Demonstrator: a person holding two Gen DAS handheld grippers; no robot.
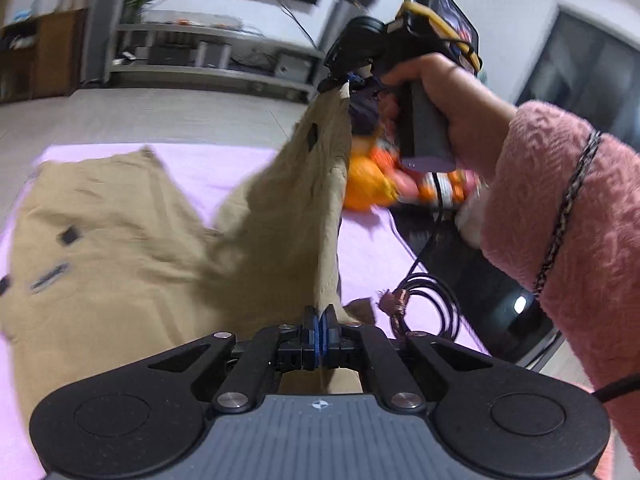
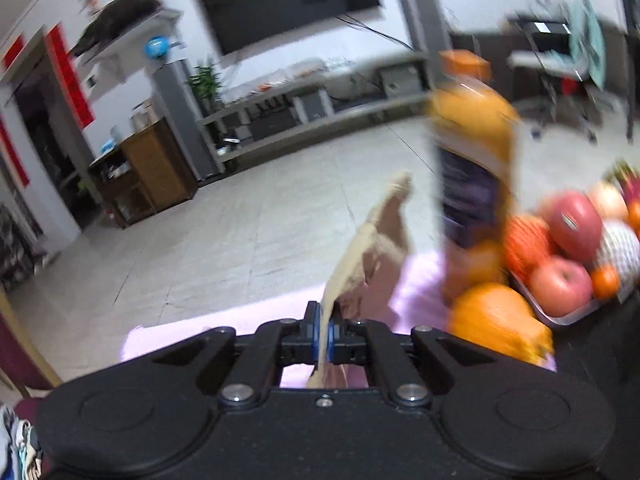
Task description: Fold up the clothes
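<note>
A: Garment?
B: Tan cloth with small dark tabs, mostly spread on the lilac-covered bench, its right edge lifted into a taut ridge.
A: Tongs?
B: Left tongs clamped together on the near end of that edge; right tongs clamped on the far end.
A: Handling?
B: Soft, light and limp by the look; it should sag between grips. Hold at hems or corners, keeping tension.
A: Hazards?
B: Bottle and fruit crowd the bench's right edge
</note>
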